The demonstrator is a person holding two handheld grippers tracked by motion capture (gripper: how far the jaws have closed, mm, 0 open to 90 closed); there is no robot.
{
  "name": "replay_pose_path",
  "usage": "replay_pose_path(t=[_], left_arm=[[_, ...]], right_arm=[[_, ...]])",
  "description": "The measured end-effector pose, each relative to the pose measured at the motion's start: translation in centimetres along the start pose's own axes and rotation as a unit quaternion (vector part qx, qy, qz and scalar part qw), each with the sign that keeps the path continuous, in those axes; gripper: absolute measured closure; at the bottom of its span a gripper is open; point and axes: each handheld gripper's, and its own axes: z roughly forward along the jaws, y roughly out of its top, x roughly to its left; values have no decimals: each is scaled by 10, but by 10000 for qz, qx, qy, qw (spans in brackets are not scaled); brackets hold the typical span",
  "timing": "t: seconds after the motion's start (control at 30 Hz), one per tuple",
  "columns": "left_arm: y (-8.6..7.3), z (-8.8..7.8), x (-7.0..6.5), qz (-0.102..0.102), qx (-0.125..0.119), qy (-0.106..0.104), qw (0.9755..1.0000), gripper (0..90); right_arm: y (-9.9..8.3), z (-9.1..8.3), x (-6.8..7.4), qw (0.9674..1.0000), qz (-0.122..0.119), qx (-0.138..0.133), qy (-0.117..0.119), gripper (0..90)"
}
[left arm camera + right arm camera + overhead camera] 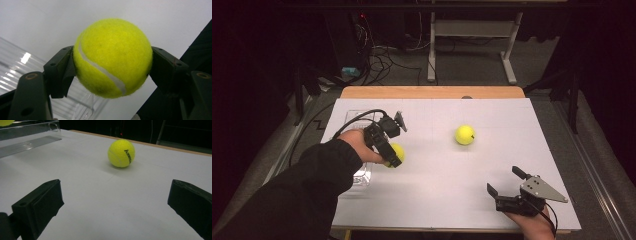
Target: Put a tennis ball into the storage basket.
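White table [437, 195] before a dark room, left gripper [112, 67] clenched on a tennis ball [112, 57] beside a clear tray [362, 175], right gripper [115, 202] released, second ball [121, 153] ahead, its black lettering legible in the right gripper view.

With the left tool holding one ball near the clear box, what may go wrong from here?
1. The left tool grips the held tennis ball only at its two sides; the round, fuzzy ball might slip out.
2. The clear box is hard to see, so ball or tool may knock its wall.
3. A dropped ball could roll towards the second tennis ball.
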Motion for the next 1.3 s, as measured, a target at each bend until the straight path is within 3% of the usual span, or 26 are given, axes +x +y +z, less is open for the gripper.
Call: replay_pose_path(t=[0.6, 1.0, 1.3], left_arm=[[-28, -19, 52, -653, -24, 66, 9978, 269], [-50, -20, 87, -1173, 38, 234, 9928, 269], [-59, -16, 104, -1446, 120, 350, 9888, 269]], right_arm=[[0, 1, 0, 10000, 15, 3, 10, 0], [-1, 1, 0, 10000, -8, 21, 11, 0], [-1, 1, -1, 10000, -9, 24, 8, 0]])
